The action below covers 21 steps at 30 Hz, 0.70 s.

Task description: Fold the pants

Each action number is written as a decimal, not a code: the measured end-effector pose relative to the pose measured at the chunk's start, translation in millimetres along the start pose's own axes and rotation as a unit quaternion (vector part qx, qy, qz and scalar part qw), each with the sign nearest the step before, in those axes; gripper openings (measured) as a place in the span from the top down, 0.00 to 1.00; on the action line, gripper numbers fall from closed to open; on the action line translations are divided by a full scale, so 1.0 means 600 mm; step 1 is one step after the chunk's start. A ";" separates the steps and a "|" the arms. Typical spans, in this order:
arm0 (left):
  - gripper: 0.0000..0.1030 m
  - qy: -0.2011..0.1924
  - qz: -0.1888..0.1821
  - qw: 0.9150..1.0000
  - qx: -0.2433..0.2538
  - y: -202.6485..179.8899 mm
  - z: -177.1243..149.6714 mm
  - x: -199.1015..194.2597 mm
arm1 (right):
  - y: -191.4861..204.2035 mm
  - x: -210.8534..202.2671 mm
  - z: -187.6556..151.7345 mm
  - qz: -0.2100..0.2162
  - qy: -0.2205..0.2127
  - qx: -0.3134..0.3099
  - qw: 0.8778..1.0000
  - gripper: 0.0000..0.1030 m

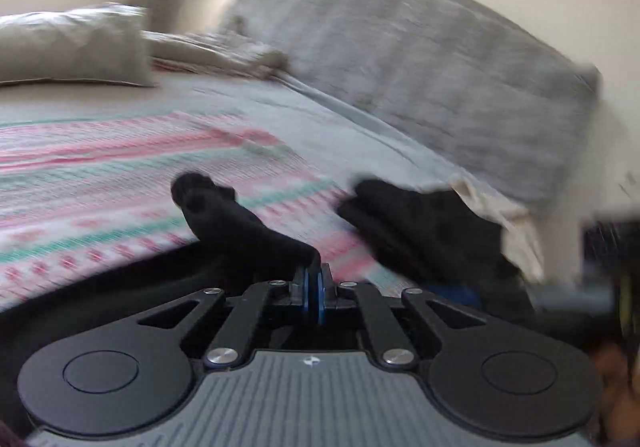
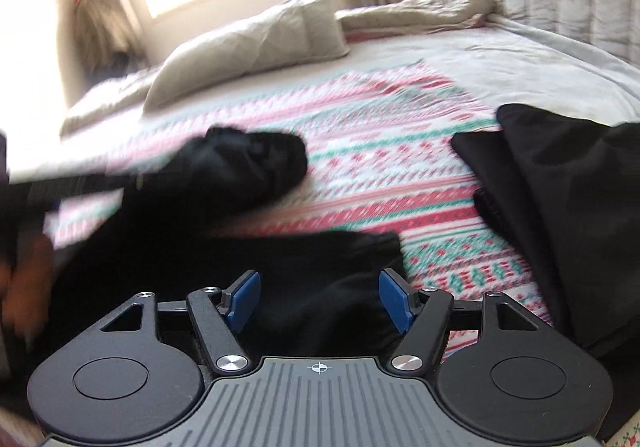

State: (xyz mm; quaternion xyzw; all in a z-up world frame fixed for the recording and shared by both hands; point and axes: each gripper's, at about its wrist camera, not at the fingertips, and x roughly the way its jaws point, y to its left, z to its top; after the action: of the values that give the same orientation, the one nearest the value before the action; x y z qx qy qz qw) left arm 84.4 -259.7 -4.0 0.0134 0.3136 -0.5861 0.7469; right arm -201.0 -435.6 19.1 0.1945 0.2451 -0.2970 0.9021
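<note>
- The left gripper (image 1: 314, 279) has its fingers clenched on a black fold of the pants (image 1: 244, 231) — the blue pads are pressed together with cloth pinched between them. I judge this grip is there to carry one end of the garment across for a fold, since the cloth rises off the bed from the pinch.
- From that pinch a narrow strip of black cloth runs up and to the left over the patterned blanket (image 1: 100, 175), ending in a bunched tip. Its long axis points away from the camera towards the pillow (image 1: 72, 47); the blur makes the hem hard to read.
- The pants lie on the bed, on the pink-and-teal blanket, near its close edge. In the right wrist view the pants (image 2: 248, 175) spread from the lower left toward the middle, one bunched end pointing up and right.
- The right gripper (image 2: 319, 301) is released — its fingers stand wide apart with black cloth lying between and under them, not squeezed. I judge it is placed to take a second hold, so both ends can move together.
- Further right a separate dark pile (image 2: 568, 187) rests on the blanket, apart from the pants; whether it is folded clothing I cannot tell.
</note>
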 end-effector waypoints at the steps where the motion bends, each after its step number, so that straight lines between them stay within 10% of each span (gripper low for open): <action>1: 0.94 0.010 -0.008 1.000 0.008 -0.013 -0.012 0.006 | -0.007 -0.006 0.003 -0.002 -0.008 0.011 1.000 0.36; 8: 0.94 0.106 -0.023 0.994 0.010 -0.037 -0.102 0.067 | -0.046 -0.006 0.007 0.032 -0.014 0.076 0.997 0.36; 13: 0.71 0.075 -0.013 0.997 0.007 -0.034 -0.101 0.021 | -0.058 0.011 0.001 0.058 0.009 0.111 0.992 0.36; 21: 0.54 0.056 0.100 0.989 0.093 -0.030 -0.126 -0.119 | -0.087 0.040 -0.006 0.109 0.026 0.207 0.972 0.50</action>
State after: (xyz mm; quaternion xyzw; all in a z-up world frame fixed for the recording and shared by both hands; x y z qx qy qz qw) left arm 26.1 -174.3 -23.8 0.1472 0.2958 -0.5334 0.7786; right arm -218.1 -483.6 -8.0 0.4105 0.1792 -0.2363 0.8623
